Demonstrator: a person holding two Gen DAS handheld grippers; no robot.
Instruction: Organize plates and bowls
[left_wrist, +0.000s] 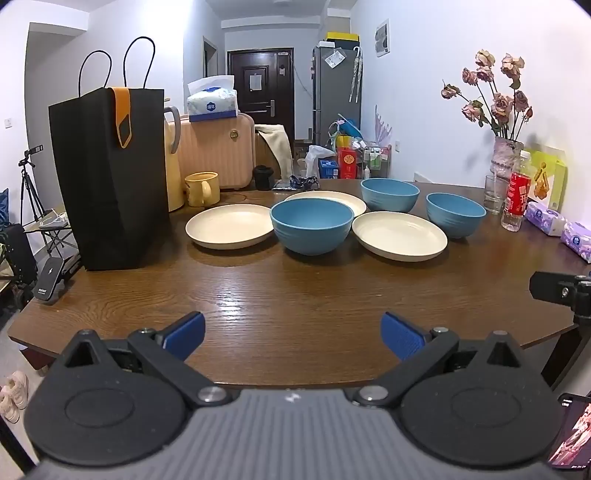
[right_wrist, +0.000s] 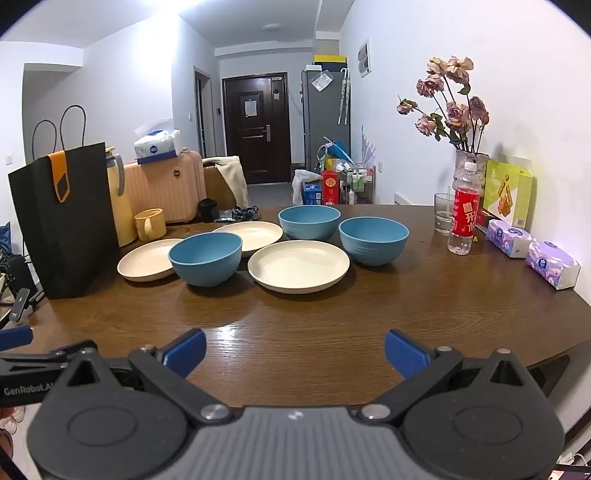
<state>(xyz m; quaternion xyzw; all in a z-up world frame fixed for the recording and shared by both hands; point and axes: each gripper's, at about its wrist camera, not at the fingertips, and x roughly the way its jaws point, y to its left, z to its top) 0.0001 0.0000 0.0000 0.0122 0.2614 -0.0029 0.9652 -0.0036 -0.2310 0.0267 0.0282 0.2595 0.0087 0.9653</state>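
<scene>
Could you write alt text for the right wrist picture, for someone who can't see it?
Three blue bowls and three cream plates sit unstacked on a dark wooden table. In the foreground the right gripper hangs open and empty. A black paper bag stands at the left.

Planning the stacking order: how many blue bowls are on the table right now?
3. The near bowl sits left of centre between plates; the far bowl stands behind the front plate; the right bowl is beside that plate. None seems hidden.
</scene>
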